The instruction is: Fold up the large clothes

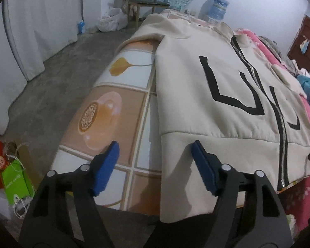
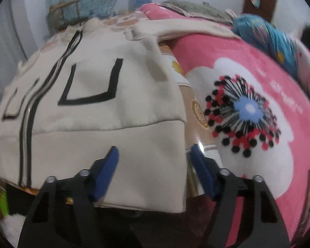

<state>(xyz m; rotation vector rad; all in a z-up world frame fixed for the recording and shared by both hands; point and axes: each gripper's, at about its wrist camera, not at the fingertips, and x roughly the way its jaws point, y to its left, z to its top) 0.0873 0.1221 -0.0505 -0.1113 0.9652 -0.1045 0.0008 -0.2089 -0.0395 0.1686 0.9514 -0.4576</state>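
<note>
A large cream zip-up jacket (image 1: 206, 82) with black U-shaped pocket outlines and a central zipper lies flat, front up, on a table (image 1: 117, 107) with a printed cloth. Its hem hangs over the near edge. My left gripper (image 1: 155, 150) is open, straddling the jacket's lower left hem corner, with nothing between its blue pads. The jacket also shows in the right wrist view (image 2: 105, 124). My right gripper (image 2: 154, 155) is open, straddling the lower right hem corner, and empty.
A pink flowered blanket (image 2: 258, 82) lies right of the jacket, with a blue bundle (image 2: 268, 33) behind it. A wooden chair (image 1: 146, 2) and a water jug (image 1: 216, 8) stand at the far end. A concrete floor (image 1: 57, 78) and bags (image 1: 16, 179) are to the left.
</note>
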